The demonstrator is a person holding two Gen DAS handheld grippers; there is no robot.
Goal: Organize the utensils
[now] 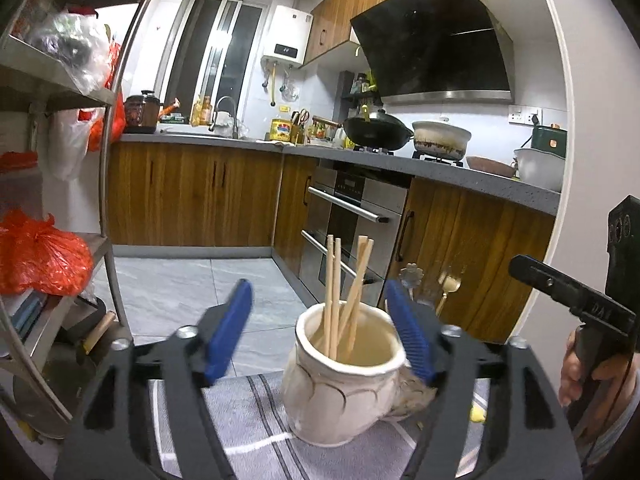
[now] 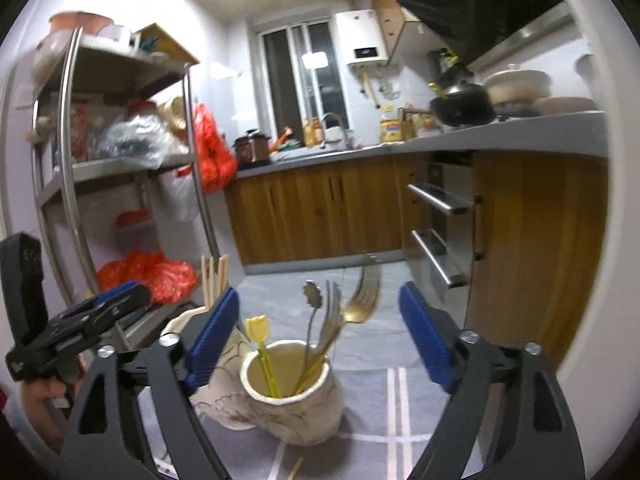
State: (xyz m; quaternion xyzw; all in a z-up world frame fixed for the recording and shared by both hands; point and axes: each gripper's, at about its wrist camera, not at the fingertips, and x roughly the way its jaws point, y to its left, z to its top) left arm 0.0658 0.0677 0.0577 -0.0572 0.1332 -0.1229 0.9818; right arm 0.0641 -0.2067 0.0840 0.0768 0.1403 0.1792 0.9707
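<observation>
A cream ceramic pot (image 1: 340,384) stands on a grey striped cloth (image 1: 256,424) and holds several wooden chopsticks (image 1: 340,292). My left gripper (image 1: 324,332) is open and empty, its blue pads on either side of that pot's rim. A second cream pot (image 2: 292,396) holds a gold fork (image 2: 360,296), metal spoons (image 2: 314,300) and a yellow tulip-topped stick (image 2: 262,340). My right gripper (image 2: 324,336) is open and empty above this pot. The chopstick pot (image 2: 224,392) stands to its left. One chopstick (image 2: 295,469) lies on the cloth.
A metal shelf rack (image 2: 68,184) with red plastic bags (image 1: 40,256) stands at the left. Wooden cabinets (image 1: 192,200) and an oven (image 1: 352,224) line the far side under a grey counter (image 1: 440,172) with pots. The tiled floor (image 1: 192,292) lies beyond the cloth.
</observation>
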